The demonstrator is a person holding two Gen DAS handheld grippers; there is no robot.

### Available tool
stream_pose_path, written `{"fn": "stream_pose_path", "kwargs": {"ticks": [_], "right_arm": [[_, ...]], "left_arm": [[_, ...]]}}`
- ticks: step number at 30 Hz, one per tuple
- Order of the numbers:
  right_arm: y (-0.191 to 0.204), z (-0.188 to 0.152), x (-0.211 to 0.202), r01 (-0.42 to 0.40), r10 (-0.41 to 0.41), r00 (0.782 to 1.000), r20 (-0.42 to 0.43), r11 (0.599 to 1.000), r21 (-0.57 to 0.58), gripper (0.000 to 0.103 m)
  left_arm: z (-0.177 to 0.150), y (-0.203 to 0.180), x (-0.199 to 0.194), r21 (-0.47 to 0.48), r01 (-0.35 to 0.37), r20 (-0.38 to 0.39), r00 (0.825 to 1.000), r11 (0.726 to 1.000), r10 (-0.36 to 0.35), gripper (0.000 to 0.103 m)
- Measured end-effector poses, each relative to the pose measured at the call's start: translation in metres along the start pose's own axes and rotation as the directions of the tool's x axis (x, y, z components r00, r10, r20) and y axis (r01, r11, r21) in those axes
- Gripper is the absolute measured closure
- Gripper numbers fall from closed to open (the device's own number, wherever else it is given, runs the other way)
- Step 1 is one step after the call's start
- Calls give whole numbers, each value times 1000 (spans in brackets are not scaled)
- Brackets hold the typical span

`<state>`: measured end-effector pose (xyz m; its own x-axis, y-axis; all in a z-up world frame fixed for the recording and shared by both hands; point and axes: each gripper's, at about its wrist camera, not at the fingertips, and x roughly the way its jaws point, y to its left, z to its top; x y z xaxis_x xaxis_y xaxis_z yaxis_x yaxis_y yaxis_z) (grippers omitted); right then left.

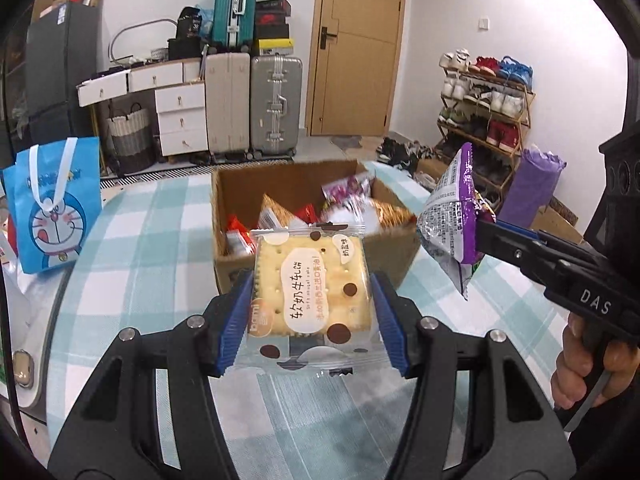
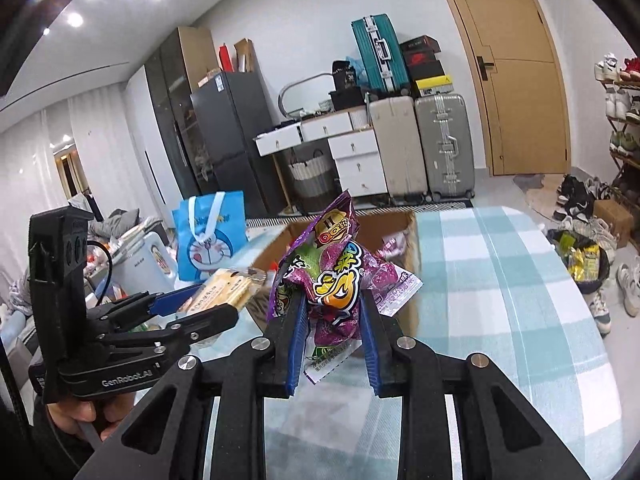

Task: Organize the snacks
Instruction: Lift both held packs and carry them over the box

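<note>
The left claw [image 1: 312,300] is clenched on a flat cracker packet [image 1: 310,294], lifted above the checked table [image 1: 132,240]. The right claw [image 2: 332,328] is clenched on a crumpled purple candy bag [image 2: 334,276]. In the left wrist view, an open cardboard box [image 1: 236,196] of snacks sits at twelve o'clock beyond the cracker packet, and the candy bag hangs at three o'clock. To do this well, carry each packet level and clear of the box rim, keeping both grips firm until each is over its spot.

Glossy wrappers, matt cardboard

Cracker packet [image 1: 310,300] in clear shiny plastic; purple candy bag [image 2: 334,276] crinkled foil; cardboard box [image 1: 312,216] matt; table [image 1: 160,220] under checked cloth.
</note>
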<state>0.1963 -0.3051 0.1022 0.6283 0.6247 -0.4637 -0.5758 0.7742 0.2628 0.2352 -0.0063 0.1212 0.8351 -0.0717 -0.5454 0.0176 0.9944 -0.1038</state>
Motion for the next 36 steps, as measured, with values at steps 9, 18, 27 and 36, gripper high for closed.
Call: {"fn": "stream_pose_path", "kwargs": {"ticks": [9,18,27,36], "right_arm": [[4,14,22,26,-25,1000,14,999,-21,90],[-17,-14,35,55,-56,991,-122,998,-5,63],[-35,-53,82,111,-93,936,-339,993,34,34],[-38,-59,96,75,-52,939,-340,996,56,54]], "left_arm": [[29,18,1,-41,-23,21,999,999,24,48],[22,21,22,-55,-25,-6,1000,998,24,48],[24,20,30,-47,-29,-4,1000,998,28,48],[25,21,34,-42,-35,-4,999,999,35,48]]}}
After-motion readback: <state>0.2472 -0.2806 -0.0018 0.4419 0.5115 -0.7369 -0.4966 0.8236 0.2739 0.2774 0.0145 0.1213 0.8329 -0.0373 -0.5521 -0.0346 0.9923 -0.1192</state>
